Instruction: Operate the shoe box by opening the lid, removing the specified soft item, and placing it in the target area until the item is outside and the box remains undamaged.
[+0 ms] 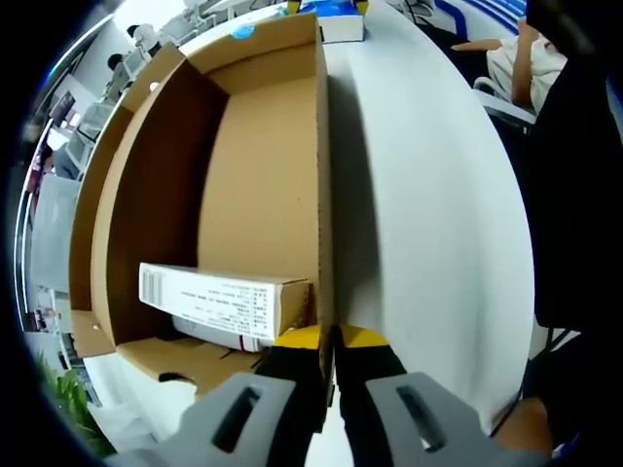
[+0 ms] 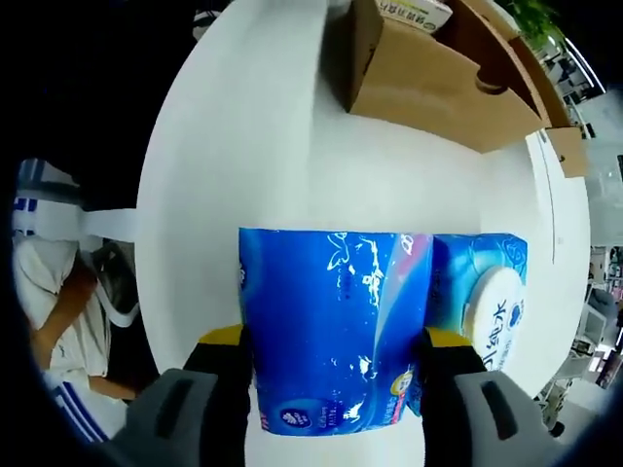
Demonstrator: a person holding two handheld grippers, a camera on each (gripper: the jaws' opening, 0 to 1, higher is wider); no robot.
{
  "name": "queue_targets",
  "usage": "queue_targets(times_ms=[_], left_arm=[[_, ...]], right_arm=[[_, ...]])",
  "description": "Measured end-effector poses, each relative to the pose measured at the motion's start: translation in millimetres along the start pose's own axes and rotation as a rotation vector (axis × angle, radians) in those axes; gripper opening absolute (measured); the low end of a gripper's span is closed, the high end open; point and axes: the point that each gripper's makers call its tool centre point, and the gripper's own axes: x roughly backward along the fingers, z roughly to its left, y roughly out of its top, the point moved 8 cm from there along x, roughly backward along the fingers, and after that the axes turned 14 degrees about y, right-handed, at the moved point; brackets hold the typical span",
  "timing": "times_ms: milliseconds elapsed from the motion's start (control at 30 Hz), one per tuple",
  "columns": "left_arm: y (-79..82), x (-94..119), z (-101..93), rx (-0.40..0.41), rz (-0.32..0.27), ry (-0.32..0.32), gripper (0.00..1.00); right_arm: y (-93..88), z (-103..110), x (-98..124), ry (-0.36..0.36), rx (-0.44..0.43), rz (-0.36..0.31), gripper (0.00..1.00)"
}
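In the left gripper view, the left gripper (image 1: 327,342) is nearly shut. Its two yellow-tipped jaws pinch the thin side wall of the brown shoe box (image 1: 263,185). The wall runs straight up and away from the jaws. The box is open and you can see right down inside it. A long white carton (image 1: 222,295) with small print lies inside the box, just to the left of the jaws and very close to them. Something pale and round is tucked under the carton, but it is hard to tell what it is. The box sits on a white table (image 1: 428,214), and the bare table top spreads out to the right of the jaws. Far ahead, past the end of the box, a blue and white thing sits on the table.

In the right gripper view, the right gripper (image 2: 334,342) holds the blue tissue pack (image 2: 375,326). Its jaws are spread wide and press on both sides of the soft pack. The pack is outside the box, just above the white table. The shoe box is well ahead of the jaws, up and to the right. A person's arm (image 2: 54,311) is far off to the left of the jaws
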Motion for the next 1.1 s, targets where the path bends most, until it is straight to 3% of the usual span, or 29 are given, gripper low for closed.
queue_targets(times_ms=[400, 433, 633, 867, 1100], left_arm=[[-0.3, 0.3, -0.6, -0.006, -0.001, 0.002, 0.03], [-0.3, 0.4, -0.6, -0.007, -0.002, 0.001, 0.03], [-0.5, 1.0, -0.6, -0.009, -0.014, 0.002, 0.03], [-2.3, 2.8, 1.8, 0.02, -0.069, -0.032, 0.03], [-1.6, 1.3, 1.2, -0.004, -0.039, -0.017, 0.03]], right_arm=[[-2.1, 12.2, 36.6, -0.088, -0.068, -0.078, 0.71], [1.3, 13.1, 49.5, -0.115, -0.062, -0.101, 0.71], [7.1, 19.4, 45.8, -0.129, -0.063, -0.105, 0.69], [5.1, 27.7, 39.1, -0.175, -0.078, -0.106, 0.69], [-2.7, 29.1, 15.3, -0.17, -0.136, -0.092, 0.69]])
